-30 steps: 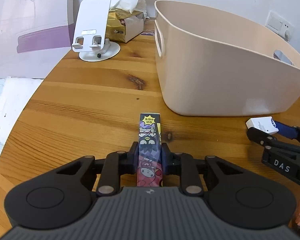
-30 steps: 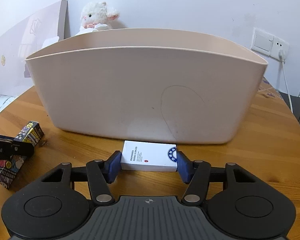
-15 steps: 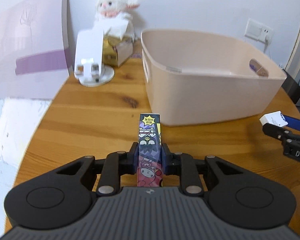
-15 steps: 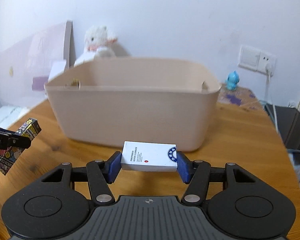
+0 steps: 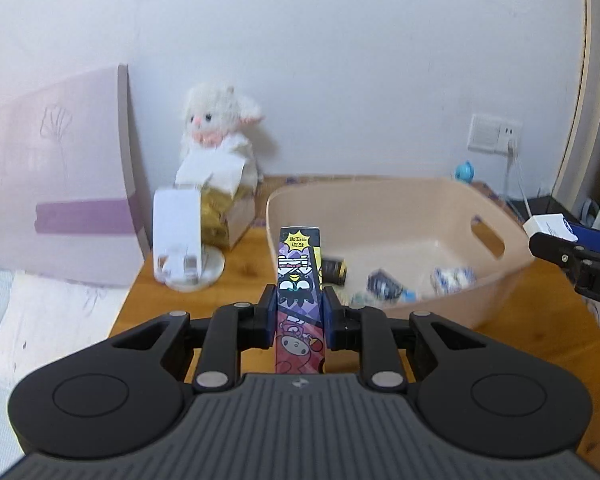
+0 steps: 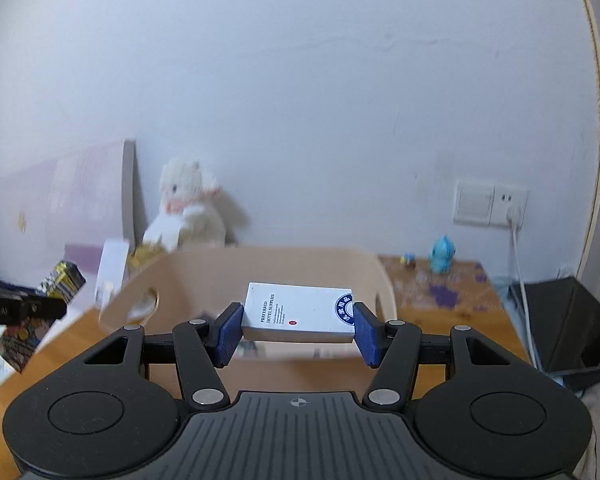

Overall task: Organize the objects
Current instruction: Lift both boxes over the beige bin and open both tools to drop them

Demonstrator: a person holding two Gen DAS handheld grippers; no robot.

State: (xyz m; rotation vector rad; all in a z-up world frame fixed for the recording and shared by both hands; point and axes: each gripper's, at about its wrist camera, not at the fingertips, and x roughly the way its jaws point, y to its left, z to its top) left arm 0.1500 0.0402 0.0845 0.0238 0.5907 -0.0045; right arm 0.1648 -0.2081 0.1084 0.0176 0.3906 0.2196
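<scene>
You had raised both loads off the surface (image 5: 540, 344) to bin (image 5: 512, 276) height | left hand-held gripper (image 5: 299, 314) clamped on cartoon-print box (image 5: 299, 280); right hand-held gripper (image 6: 298, 330) clamped on white hotel-supplies box (image 6: 298, 314) | drop-in looked next

A long narrow cartoon-printed box (image 5: 299, 280) is pointing forward and sitting clamped between the left fingers (image 5: 270, 316), above the bench. A flat white box (image 6: 298, 312) with blue round logo is lying level between the right fingers (image 6: 229, 332). Small blurred packets (image 5: 384, 286) are lying inside the beige tub (image 5: 380, 196).
</scene>
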